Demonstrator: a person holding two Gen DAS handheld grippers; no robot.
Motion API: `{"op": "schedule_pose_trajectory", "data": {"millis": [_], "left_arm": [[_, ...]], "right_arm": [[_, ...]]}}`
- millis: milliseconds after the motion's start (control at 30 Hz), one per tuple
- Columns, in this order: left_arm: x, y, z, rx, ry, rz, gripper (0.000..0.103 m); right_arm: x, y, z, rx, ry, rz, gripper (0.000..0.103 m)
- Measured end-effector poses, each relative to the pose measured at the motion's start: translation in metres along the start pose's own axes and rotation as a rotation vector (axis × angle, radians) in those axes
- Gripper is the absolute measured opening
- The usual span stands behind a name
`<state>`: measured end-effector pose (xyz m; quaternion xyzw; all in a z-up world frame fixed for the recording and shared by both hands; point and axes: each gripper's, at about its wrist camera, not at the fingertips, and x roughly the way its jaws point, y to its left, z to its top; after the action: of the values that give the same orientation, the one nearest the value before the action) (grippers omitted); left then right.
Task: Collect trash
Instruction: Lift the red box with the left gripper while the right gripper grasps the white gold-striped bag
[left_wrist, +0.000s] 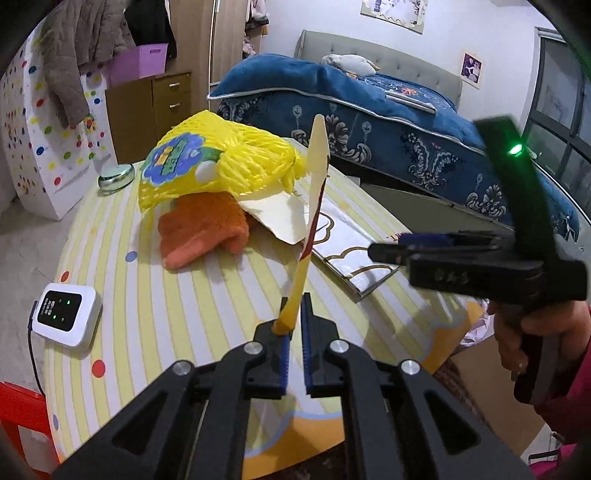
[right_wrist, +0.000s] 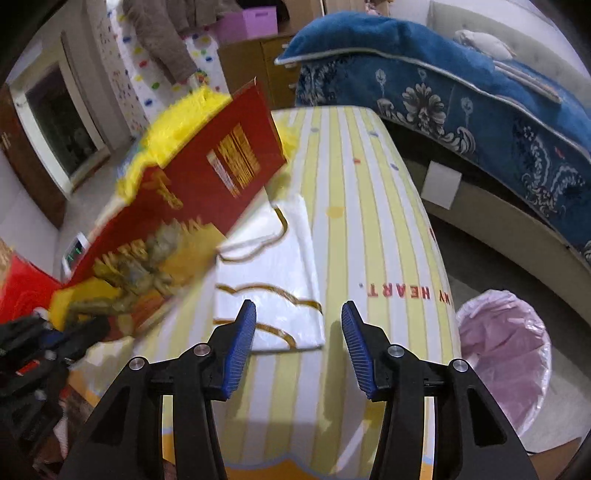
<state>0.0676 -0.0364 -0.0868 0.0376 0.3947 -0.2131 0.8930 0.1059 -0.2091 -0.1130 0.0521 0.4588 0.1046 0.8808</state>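
Observation:
My left gripper (left_wrist: 294, 325) is shut on the edge of a flattened red and yellow carton (left_wrist: 312, 206), seen edge-on and held above the striped table (left_wrist: 166, 295). The right wrist view shows the carton's red printed face (right_wrist: 207, 192), blurred, with the left gripper (right_wrist: 44, 339) at its lower end. My right gripper (right_wrist: 298, 332) is open and empty over the table (right_wrist: 369, 221), near a flat white and gold box (right_wrist: 266, 295). It also shows in the left wrist view (left_wrist: 391, 251). A yellow net bag (left_wrist: 207, 162) and an orange cloth (left_wrist: 203, 232) lie on the table.
A bin with a pink liner (right_wrist: 506, 354) stands on the floor right of the table. A white device with a cable (left_wrist: 66, 317) and a metal bell (left_wrist: 116, 179) sit at the table's left edge. A bed with a blue cover (left_wrist: 388, 122) lies behind.

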Motion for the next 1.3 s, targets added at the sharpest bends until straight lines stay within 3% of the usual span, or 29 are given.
{"op": "schedule_pose_trajectory", "data": {"millis": [100,167,200,433,500,533,567,733,867,933,1133,1300], "left_arm": [[0.001,0.001,0.001,-0.006,0.005,-0.011,0.012],[-0.001,0.000,0.003,-0.006,-0.003,-0.009,0.033],[-0.002,-0.002,0.004,0.000,-0.010,-0.009,0.036],[0.010,-0.021,0.017,0.099,0.007,0.001,0.037],[0.016,-0.027,0.019,0.128,0.019,-0.012,0.028],[0.020,-0.030,0.019,0.139,0.033,-0.015,0.014],[0.023,-0.032,0.020,0.143,0.046,-0.019,0.009],[0.014,-0.029,0.021,0.114,0.011,-0.031,0.000],[0.000,-0.022,0.021,0.053,-0.018,-0.055,0.000],[-0.002,-0.019,0.019,0.024,-0.013,-0.057,0.000],[0.002,-0.014,0.017,-0.013,0.008,-0.066,0.000],[0.003,-0.014,0.018,-0.017,0.008,-0.055,0.000]], "right_arm": [[-0.007,0.010,0.003,-0.040,-0.029,-0.001,0.029],[-0.008,0.011,0.005,-0.049,-0.031,0.002,0.021],[-0.009,0.011,0.005,-0.049,-0.033,0.004,0.021],[-0.021,0.008,0.011,-0.048,-0.062,0.039,0.012],[-0.026,0.011,0.011,-0.059,-0.071,0.047,0.012],[-0.028,0.012,0.012,-0.064,-0.075,0.048,0.012],[-0.030,0.012,0.013,-0.067,-0.079,0.046,0.012],[-0.029,0.002,0.008,-0.056,-0.062,0.006,0.015],[-0.009,-0.010,0.001,-0.024,-0.003,-0.016,0.048],[0.001,-0.012,-0.001,-0.022,0.021,-0.038,0.050],[0.018,-0.005,-0.008,-0.081,0.055,-0.095,0.048],[0.014,0.001,-0.015,-0.108,0.042,-0.091,0.028]]}}
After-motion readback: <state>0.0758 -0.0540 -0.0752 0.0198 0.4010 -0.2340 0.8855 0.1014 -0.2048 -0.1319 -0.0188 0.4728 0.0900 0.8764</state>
